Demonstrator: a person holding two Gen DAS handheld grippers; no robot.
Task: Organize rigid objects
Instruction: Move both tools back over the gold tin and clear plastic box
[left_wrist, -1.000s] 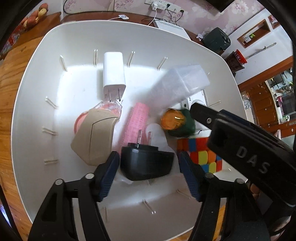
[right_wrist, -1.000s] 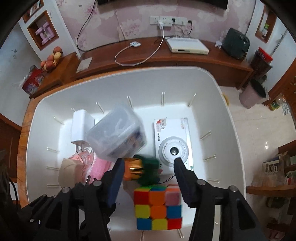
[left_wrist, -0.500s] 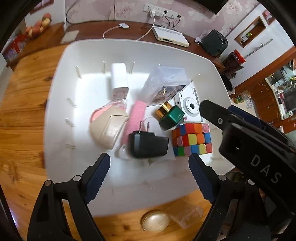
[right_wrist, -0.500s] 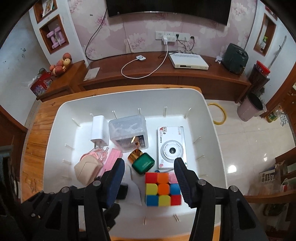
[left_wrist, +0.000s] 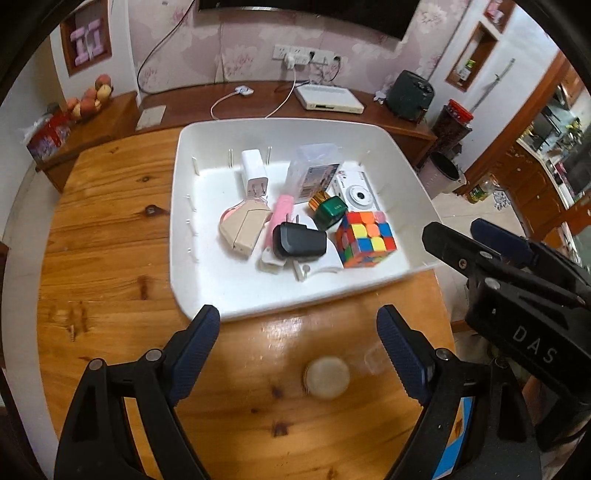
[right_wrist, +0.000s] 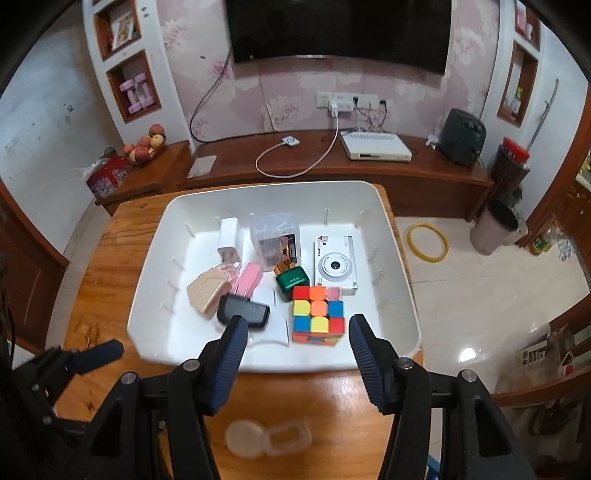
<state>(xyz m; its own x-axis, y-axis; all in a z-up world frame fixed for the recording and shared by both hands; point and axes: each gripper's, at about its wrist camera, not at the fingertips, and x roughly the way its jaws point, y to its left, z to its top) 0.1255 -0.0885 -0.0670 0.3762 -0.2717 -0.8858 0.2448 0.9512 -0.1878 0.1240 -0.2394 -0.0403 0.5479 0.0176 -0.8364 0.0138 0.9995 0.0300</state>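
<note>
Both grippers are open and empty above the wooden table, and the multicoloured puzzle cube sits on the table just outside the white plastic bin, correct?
Not quite. The multicoloured puzzle cube sits inside the white plastic bin, near its front wall, as the right wrist view shows. The rest stands: the left gripper and right gripper are open and empty above the wooden table.

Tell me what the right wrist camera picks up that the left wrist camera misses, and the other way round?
Only the right wrist view shows the yellow ring on the tiled floor and the whole television on the wall.

Only the left wrist view shows the kitchen doorway far off to one side.

Both share the white tray on the wooden table, holding the colour cube, white camera, black plug and green bottle. Both also show the round lid on the table near the cameras, and each view catches the other tool.
</note>
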